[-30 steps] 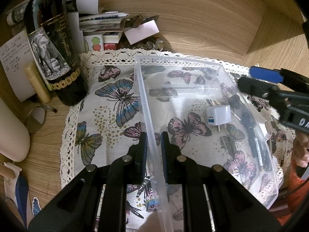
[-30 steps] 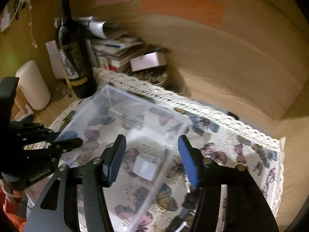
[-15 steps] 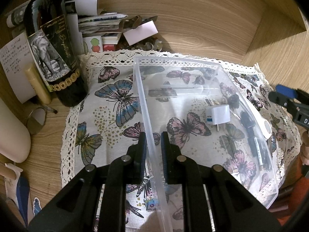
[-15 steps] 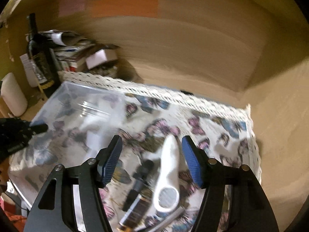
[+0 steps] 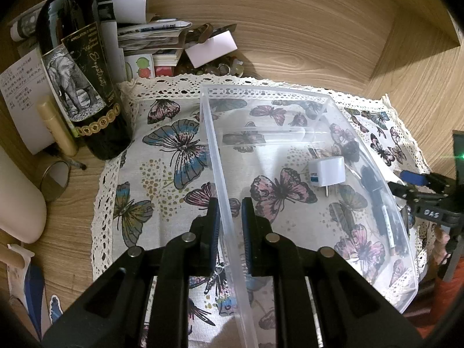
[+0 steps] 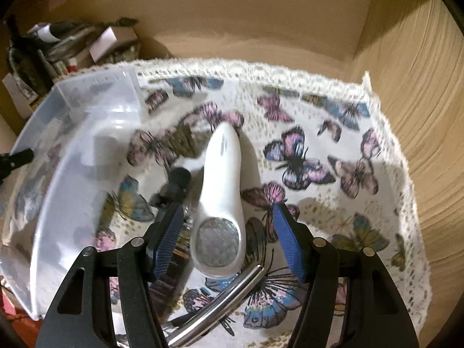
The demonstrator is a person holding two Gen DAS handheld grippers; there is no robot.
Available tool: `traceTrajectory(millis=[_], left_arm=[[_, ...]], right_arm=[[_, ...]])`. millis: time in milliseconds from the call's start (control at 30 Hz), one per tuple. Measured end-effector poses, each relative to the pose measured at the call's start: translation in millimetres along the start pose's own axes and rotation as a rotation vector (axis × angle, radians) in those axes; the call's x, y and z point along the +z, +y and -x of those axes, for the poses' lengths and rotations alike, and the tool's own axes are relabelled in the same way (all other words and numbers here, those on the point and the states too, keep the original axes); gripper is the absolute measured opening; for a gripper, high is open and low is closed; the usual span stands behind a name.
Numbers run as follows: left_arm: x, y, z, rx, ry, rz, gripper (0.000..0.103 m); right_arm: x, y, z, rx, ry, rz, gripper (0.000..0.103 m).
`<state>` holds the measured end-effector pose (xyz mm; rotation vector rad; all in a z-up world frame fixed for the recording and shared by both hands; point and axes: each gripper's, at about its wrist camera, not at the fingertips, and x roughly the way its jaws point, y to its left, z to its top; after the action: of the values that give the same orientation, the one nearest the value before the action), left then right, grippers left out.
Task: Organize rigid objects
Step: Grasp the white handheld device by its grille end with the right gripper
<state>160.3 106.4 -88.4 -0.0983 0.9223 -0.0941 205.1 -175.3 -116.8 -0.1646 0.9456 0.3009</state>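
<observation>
We are holding the left tool (image 5: 229,226) clamped on the near side wall of the clear plastic bin (image 5: 374,156), one finger sitting outside the wall and one inside. The bin is resting on the butterfly cloth (image 5: 162,156) that is covering the wooden surface (image 5: 420,87). Inside the bin, a white plug adapter (image 5: 327,171) is lying on the floor toward the far-right wall, and dark pens (image 5: 380,206) are lying along that same wall.

We are keeping the right tool (image 6: 229,240) with its blue pads spread apart, hanging over a white handheld device (image 6: 221,191) that is lying on the cloth just beside the bin. The device's round meshed end is sitting between the pads, and neither pad is touching it. A dark bottle (image 6: 174,188) is lying just to its left, partly behind the left finger, and a shiny metal rod (image 6: 220,301) is lying across the cloth nearer to us.

At the back left, a wine bottle (image 5: 78,66) is standing upright at the cloth's edge, beside a stack of papers (image 5: 150,37).
</observation>
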Motion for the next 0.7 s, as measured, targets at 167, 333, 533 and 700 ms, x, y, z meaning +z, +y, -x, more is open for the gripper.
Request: traceTrajectory(millis=[167,333,533,700], left_arm=[[0.0,0.1,0.0,0.001,-0.001,0.000,0.014],[0.0,0.1,0.1,0.000,-0.001,0.000,0.014],[0.0,0.0,0.0,-0.001,-0.001,0.000,0.014],[-0.2,0.2,0.1,0.000,-0.002,-0.001,0.014]], right_arm=[[-2.1,-1.4,-18.3,0.017,0.040,-0.001,0.043],[-0.5,-2.9,-17.5,0.024,0.024,-0.005,0.037],[7.3,-6.8,4.8,0.013,-0.045,-0.012,0.036],[22.3,-4.0,32.4,-0.008,-0.135,0.009,0.036]])
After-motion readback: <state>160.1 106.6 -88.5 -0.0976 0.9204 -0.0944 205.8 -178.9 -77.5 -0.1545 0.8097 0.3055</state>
